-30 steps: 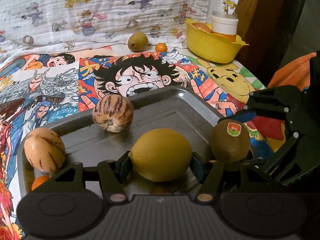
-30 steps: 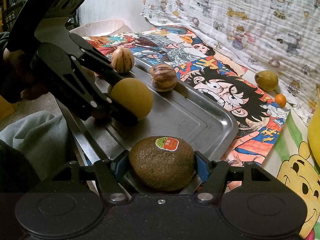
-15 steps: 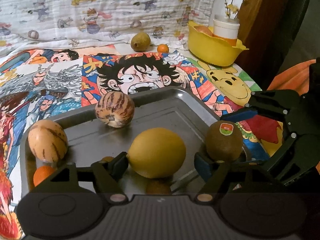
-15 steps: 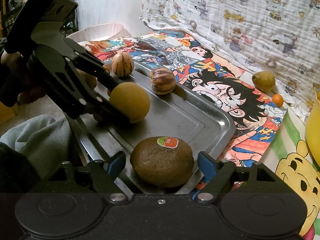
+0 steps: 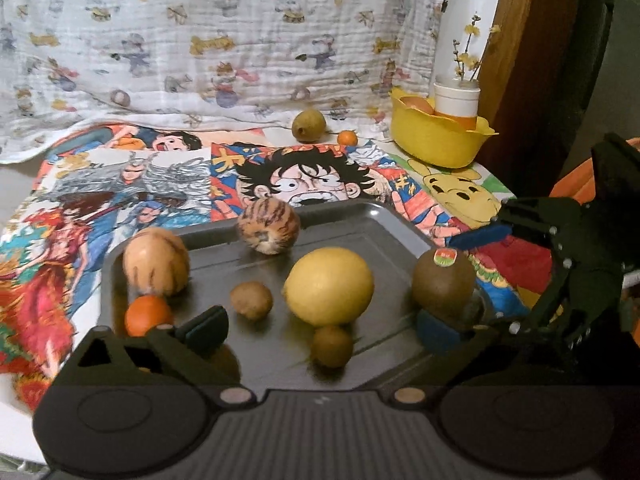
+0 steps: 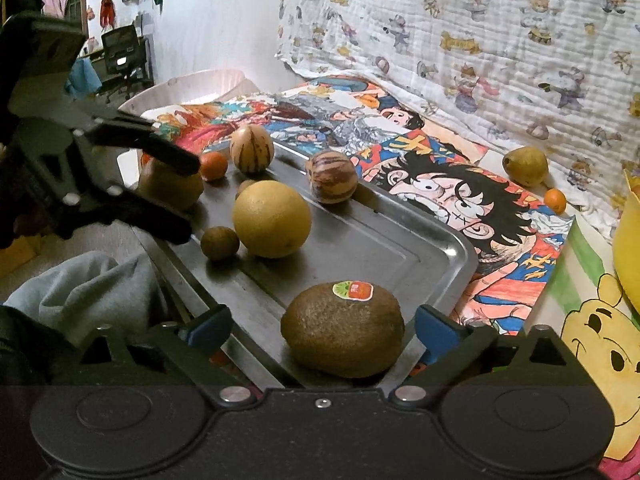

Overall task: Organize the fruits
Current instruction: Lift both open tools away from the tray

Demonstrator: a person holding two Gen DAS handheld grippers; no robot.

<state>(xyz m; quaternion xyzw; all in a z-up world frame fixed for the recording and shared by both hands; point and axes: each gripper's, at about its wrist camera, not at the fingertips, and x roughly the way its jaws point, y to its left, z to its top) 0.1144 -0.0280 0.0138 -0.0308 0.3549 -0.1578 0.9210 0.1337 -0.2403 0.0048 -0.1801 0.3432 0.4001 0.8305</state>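
Each handheld gripper has a matte black plastic body with a ribbed top, round recesses and two pale screw heads. The left gripper (image 5: 320,332) and right gripper (image 6: 320,328) carry blue pads (image 6: 434,326) on black linkage arms.

Metal, fuzz and cloth in front of you

Your tray (image 6: 420,240) is smooth brushed metal with a dull sheen; the kiwi (image 6: 344,334) looks matt and fuzzy under a glossy sticker (image 6: 353,290), the lemon (image 6: 272,219) finely pitted, the hanging cloth (image 5: 200,40) crinkled, the bowl (image 5: 440,140) shiny plastic.
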